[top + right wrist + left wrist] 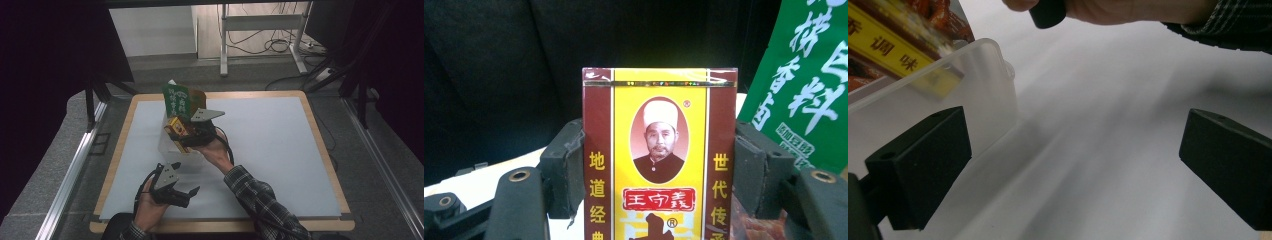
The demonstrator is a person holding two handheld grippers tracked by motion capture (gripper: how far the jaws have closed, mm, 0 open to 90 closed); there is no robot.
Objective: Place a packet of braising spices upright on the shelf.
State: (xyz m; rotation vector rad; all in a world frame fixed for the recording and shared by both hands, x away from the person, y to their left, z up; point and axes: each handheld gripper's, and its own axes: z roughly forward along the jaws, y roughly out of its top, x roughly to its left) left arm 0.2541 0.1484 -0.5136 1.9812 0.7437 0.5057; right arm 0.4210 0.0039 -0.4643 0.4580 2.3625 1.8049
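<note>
A yellow and dark red box [659,150] with a portrait and Chinese print stands upright between my right gripper's [659,170] pads, which press on its two sides. In the high view the right gripper [187,136] holds this box [176,128] tilted over a clear plastic container [170,146] near the table's middle. A green packet [177,100] stands in the container's far end and rises at the right of the right gripper view [809,85]. My left gripper [186,178] hovers near the front edge, jaws wide apart with nothing between them [1073,165]. The container's corner [973,85] lies just beyond its left jaw.
A white mat [270,145] covers the wooden table [325,150]. Beyond the far edge stand a metal frame's legs [224,45] with cables on the floor. A rail [70,170] runs along the table's left side.
</note>
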